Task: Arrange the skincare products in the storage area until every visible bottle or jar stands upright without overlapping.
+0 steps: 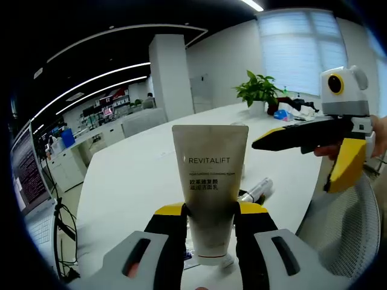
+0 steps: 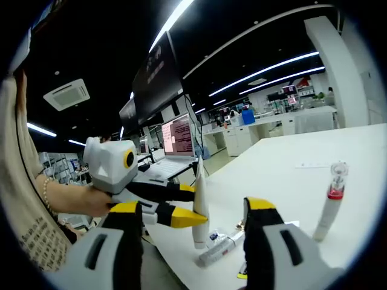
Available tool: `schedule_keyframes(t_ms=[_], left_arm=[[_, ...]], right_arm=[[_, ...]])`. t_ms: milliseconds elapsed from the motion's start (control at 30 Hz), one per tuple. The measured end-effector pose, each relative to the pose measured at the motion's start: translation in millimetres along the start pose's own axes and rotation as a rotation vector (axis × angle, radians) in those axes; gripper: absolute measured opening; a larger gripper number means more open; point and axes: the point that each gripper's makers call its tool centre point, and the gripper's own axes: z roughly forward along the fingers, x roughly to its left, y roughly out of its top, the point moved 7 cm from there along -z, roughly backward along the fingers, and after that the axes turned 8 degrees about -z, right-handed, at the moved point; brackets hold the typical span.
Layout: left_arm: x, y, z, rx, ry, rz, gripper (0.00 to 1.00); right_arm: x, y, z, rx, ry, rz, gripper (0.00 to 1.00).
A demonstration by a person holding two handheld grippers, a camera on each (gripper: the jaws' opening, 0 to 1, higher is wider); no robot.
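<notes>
A long white table (image 1: 139, 169) is seen, its top mostly bare. In the left gripper view a small tube (image 1: 257, 190) lies flat on it, and a potted plant (image 1: 260, 92) stands at the far end. In the right gripper view a clear bottle with a red band (image 2: 331, 205) stands upright, and a white tube (image 2: 221, 249) lies flat beside what may be a small cap.
</notes>
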Motion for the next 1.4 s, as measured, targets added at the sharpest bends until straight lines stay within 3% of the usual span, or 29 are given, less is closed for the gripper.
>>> schedule_keyframes(t_ms=[100, 333, 500, 733, 833, 967, 1100, 1233, 1400], left_arm=[[-11.9, 2.1, 4, 0.001, -0.021, 0.026, 0.27], [-32.9, 6.6, 10, -0.008, -0.070, 0.040, 0.27], [-39.4, 7.9, 14, 0.008, -0.082, 0.085, 0.27], [-40.4, 8.6, 16, 0.006, -0.084, 0.067, 0.28], [-43.6, 9.9, 17, -0.011, -0.128, 0.027, 0.28], [-49.6, 13.5, 18, -0.011, -0.177, 0.043, 0.28], [-55.1, 16.1, 16, -0.010, -0.267, 0.084, 0.27], [-60.5, 14.9, 12, 0.034, -0.386, 0.147, 0.22], [-68.5, 14.5, 13, 0.052, -0.480, 0.153, 0.26]], right_arm=[[-4, 1.8, 4, 0.007, -0.007, -0.001, 0.59], [-19, 2.9, 9, 0.065, -0.007, -0.025, 0.34], [-17, -1.8, 7, 0.118, -0.008, -0.054, 0.17], [-20, -0.4, 2, 0.127, -0.043, -0.065, 0.11], [-22, 1.8, -5, 0.132, -0.026, -0.091, 0.09], [-25, 6.0, -12, 0.133, -0.023, -0.116, 0.08], [-29, 14.7, -20, 0.136, 0.050, -0.141, 0.07], [-24, 22.1, -29, 0.184, 0.201, -0.253, 0.07], [-15, 33.8, -36, 0.211, 0.353, -0.332, 0.06]])
